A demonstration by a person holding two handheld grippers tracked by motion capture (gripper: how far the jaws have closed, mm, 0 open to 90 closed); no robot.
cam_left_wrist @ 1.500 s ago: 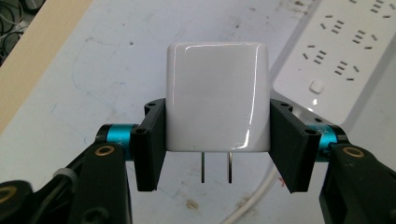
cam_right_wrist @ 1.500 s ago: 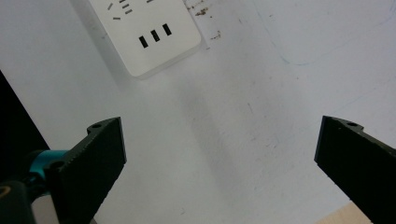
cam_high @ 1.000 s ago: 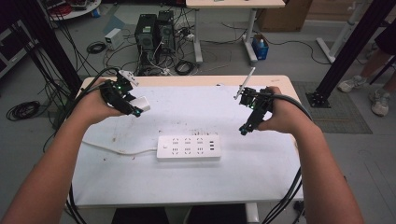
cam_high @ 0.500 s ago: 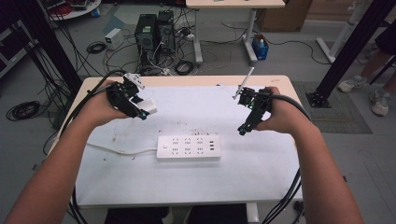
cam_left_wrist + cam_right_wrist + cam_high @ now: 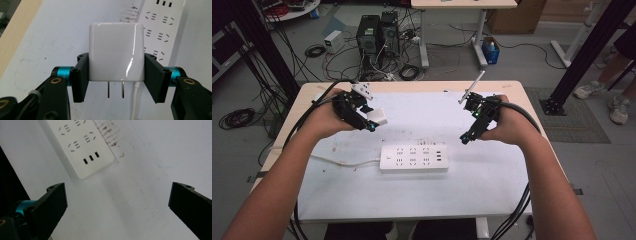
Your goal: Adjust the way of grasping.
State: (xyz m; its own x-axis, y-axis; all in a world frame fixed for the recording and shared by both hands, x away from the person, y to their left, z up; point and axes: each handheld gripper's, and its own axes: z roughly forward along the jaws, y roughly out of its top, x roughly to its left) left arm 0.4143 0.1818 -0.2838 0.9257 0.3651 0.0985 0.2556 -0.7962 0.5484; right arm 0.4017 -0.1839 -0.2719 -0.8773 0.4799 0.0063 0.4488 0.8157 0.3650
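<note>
Since a second ago our left gripper (image 5: pixel 371 123) has carried the glossy white square plug adapter (image 5: pixel 116 51) a little nearer the white plastic power strip (image 5: pixel 414 158), jaws clamped on its sides, so we judge insertion is next. Its two prongs point back toward the hand and need turning. Our right gripper (image 5: pixel 467 137) hovers wide open and empty over the white table (image 5: pixel 492 190); nothing blocks the sockets.

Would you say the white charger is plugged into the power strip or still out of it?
Out. The left gripper holds the charger above the table, prongs bare, apart from the power strip.
</note>
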